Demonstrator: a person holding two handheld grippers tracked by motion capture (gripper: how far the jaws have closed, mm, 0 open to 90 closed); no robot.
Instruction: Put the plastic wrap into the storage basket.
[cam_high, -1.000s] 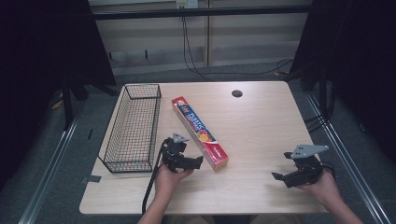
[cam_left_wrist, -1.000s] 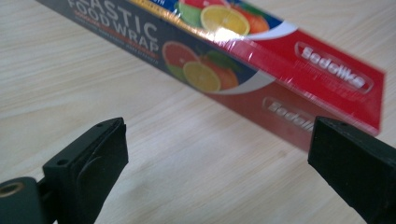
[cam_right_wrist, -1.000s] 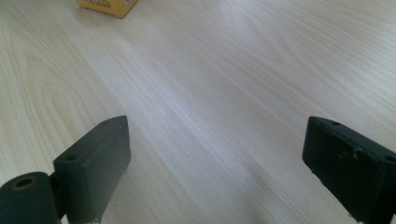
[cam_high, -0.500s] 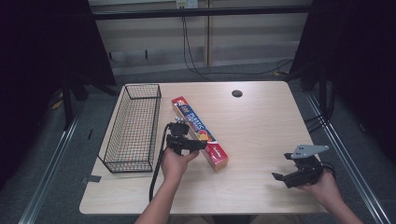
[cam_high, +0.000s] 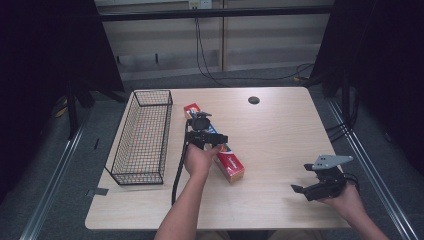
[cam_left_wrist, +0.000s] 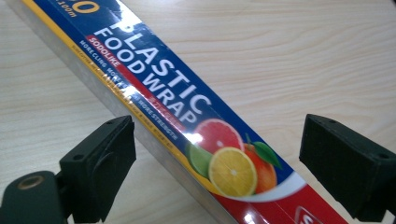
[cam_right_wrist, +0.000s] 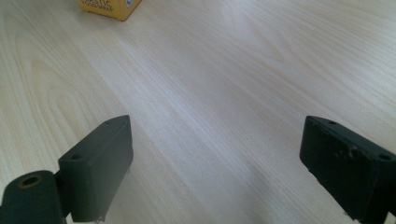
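Table (cam_high: 280, 200): basket (cam_high: 141, 137) along the left edge. Wrap box (cam_high: 227, 161) just right of it, lying diagonally from far left to near right. Left gripper (cam_high: 212, 136) over the box's middle. Right gripper (cam_high: 302, 179) near the near right corner.

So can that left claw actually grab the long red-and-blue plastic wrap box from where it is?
Probably yes: the left claw is open, the red-and-blue plastic wrap box lies between its jaws, nothing in between.

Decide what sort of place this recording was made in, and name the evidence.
Probably a lab recording station, not a kitchen: dark curtains flank a lone wooden table, cables trail across the floor behind, and a person works hand-held grippers over a staged plastic wrap box and wire basket.
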